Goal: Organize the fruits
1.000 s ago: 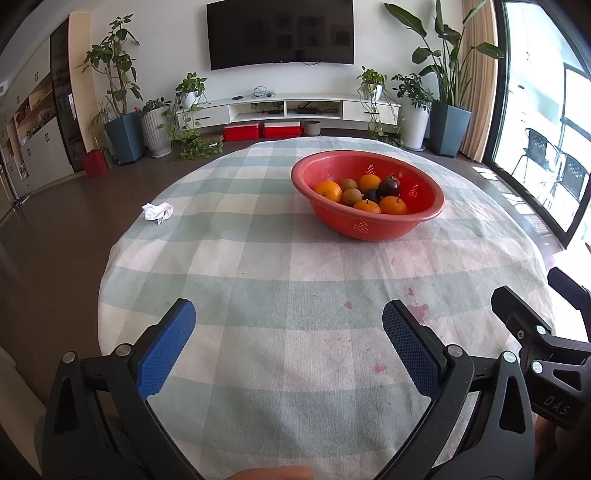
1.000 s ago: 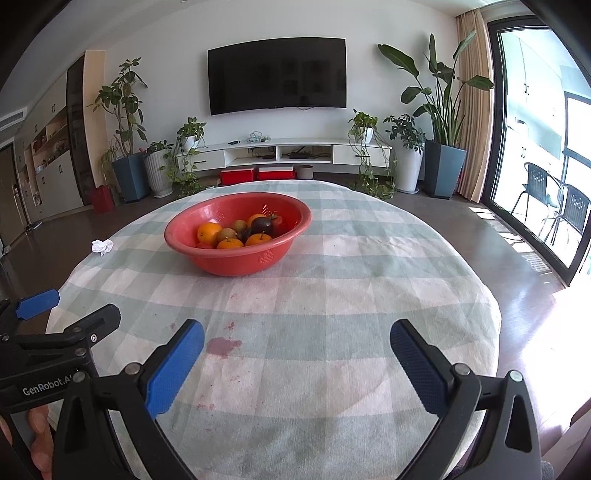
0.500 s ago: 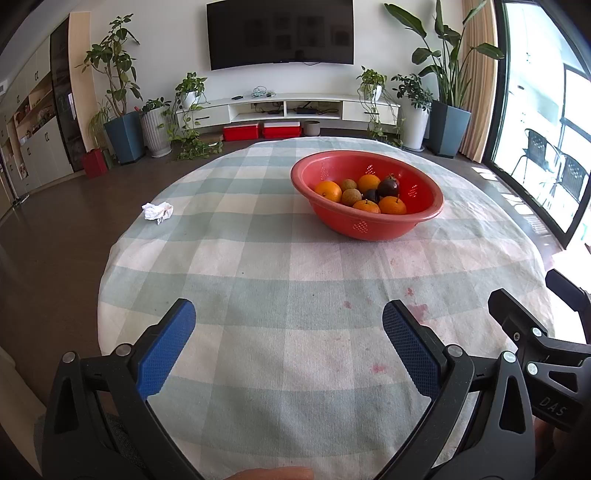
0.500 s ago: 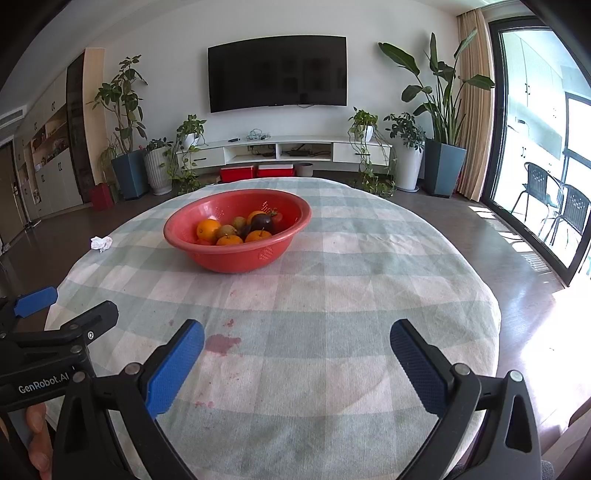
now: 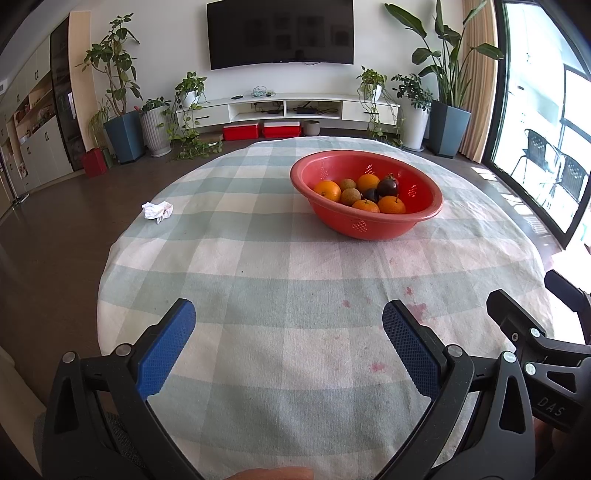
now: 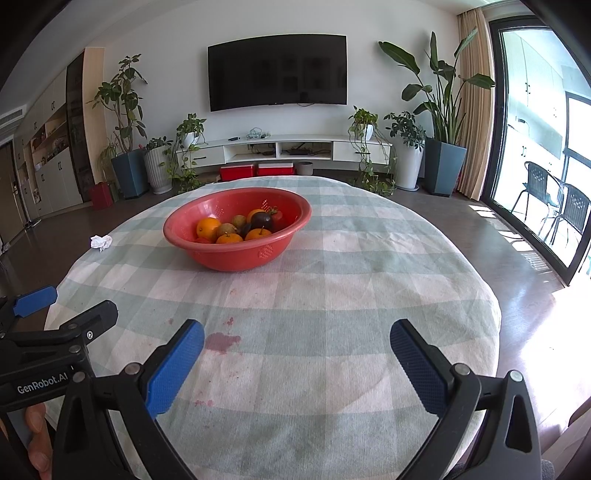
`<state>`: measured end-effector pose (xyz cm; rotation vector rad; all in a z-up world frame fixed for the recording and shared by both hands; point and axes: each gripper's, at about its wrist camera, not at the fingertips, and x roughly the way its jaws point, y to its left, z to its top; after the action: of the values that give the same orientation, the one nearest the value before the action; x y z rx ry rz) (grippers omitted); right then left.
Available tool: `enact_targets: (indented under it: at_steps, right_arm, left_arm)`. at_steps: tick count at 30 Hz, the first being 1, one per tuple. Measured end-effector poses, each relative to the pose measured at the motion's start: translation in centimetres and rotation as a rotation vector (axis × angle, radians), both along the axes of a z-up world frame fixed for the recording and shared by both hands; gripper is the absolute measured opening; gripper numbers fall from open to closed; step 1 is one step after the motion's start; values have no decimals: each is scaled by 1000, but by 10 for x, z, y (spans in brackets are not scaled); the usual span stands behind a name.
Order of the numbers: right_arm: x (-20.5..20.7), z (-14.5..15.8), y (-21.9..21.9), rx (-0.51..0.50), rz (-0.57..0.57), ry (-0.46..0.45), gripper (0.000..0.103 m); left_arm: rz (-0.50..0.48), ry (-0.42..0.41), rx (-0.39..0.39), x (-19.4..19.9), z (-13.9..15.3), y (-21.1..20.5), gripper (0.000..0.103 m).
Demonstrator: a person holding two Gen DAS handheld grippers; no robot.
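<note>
A red perforated bowl (image 5: 424, 192) stands on the checked tablecloth (image 5: 258, 258), far from both grippers. It holds several fruits: oranges (image 5: 328, 190), brownish round fruits (image 5: 351, 196) and a dark purple fruit (image 5: 388, 187). The bowl also shows in the right wrist view (image 6: 236, 254), with oranges (image 6: 208, 227) and a dark fruit (image 6: 262, 220) in it. My left gripper (image 5: 288, 343) is open and empty above the near part of the table. My right gripper (image 6: 295, 354) is open and empty, to the right of the left one.
A crumpled white tissue (image 5: 158, 211) lies near the table's left edge. Red stains (image 6: 221, 341) mark the cloth in front of the grippers. Behind the round table are a TV (image 5: 280, 33), a low white cabinet, potted plants and a glass door on the right.
Both grippers have risen or tilted slightly, so the bowl sits a little lower in the right wrist view. Both stay open. Nothing on the table has moved.
</note>
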<state>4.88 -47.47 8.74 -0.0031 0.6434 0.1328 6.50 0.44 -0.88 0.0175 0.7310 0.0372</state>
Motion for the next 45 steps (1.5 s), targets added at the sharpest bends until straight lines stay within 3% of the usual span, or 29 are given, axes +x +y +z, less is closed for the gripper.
enact_targets:
  at_steps: [45]
  right_arm:
    - [0,4,0,-1,1,5,103]
  left_arm:
    - [1,0,-1,-1,0,0,103]
